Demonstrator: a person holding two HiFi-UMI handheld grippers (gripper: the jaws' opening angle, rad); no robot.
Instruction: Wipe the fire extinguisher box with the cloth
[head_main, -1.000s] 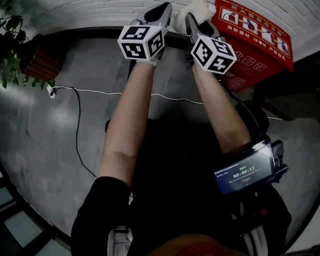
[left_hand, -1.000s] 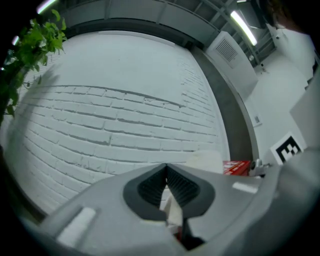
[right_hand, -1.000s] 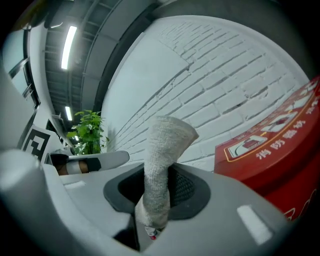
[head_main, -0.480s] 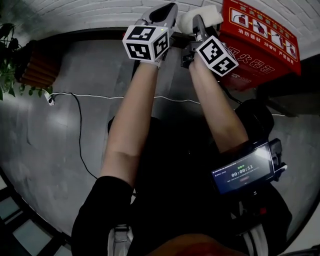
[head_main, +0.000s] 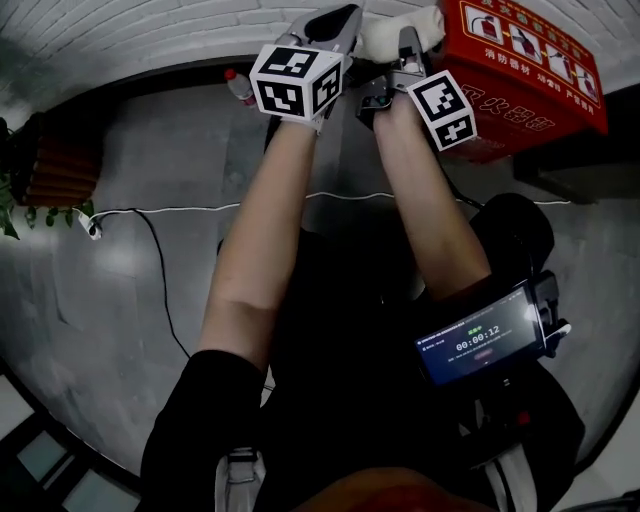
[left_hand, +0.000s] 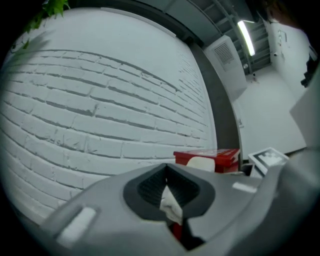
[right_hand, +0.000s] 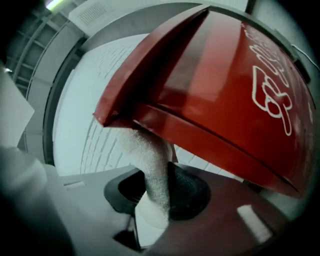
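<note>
Now the right gripper (right_hand: 159, 184) squeezes the white fluffy cloth (right_hand: 145, 150) against the red metal fire extinguisher box (right_hand: 215, 90).
Box runs off to the right; left gripper (left_hand: 167, 186), farther away, pinches a white scrap (left_hand: 171, 206).

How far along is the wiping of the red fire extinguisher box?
Done: the right gripper is shut on the white cloth, and the cloth touches the red box under its edge, near a corner. In hand: wiping that edge. Left: I cannot tell how much is wiped; the box shows no marks either way. The left gripper, jaws together, is apart from the box.
</note>
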